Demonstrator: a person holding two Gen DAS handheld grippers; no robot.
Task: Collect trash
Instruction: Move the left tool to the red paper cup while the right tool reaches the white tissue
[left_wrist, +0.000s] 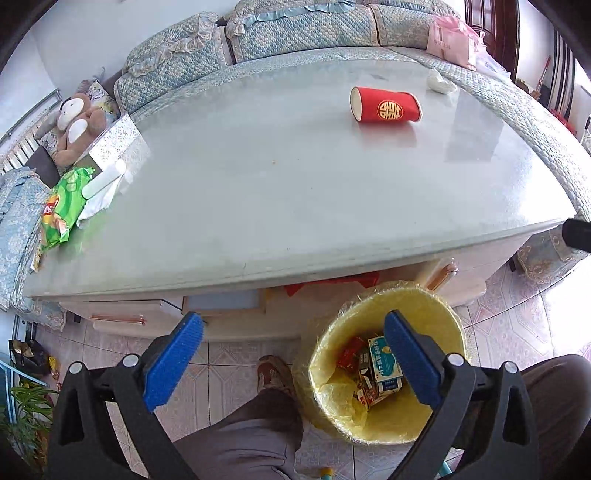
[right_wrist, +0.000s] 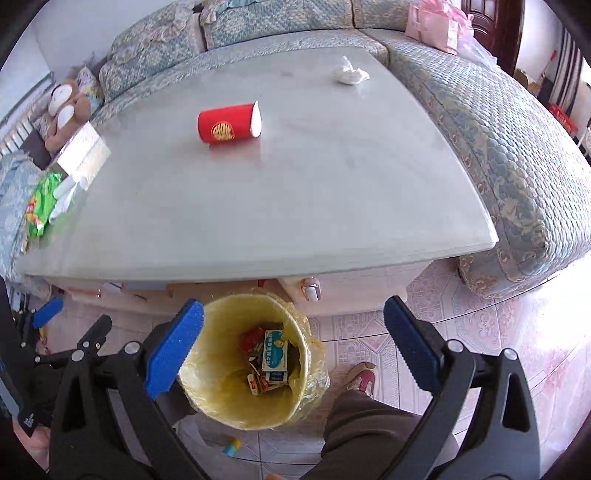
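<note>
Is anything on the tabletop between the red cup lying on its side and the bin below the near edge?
Nothing visible. The red paper cup lies on bare grey tabletop, and the stretch to the near edge is clear. The yellow-lined waste bin stands open on the floor just below. The crumpled white tissue lies farther back.

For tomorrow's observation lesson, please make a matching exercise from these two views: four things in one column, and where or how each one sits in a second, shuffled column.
Things
1. red paper cup
2. crumpled white tissue
3. green snack bag
4. blue-and-white carton

Places or states
A. inside the yellow-lined bin on the floor
B. at the table's left edge, beside the tissue box
C. lying on its side mid-table
D. near the table's far corner by the sofa

Pairs: 1-C, 2-D, 3-B, 4-A
</note>
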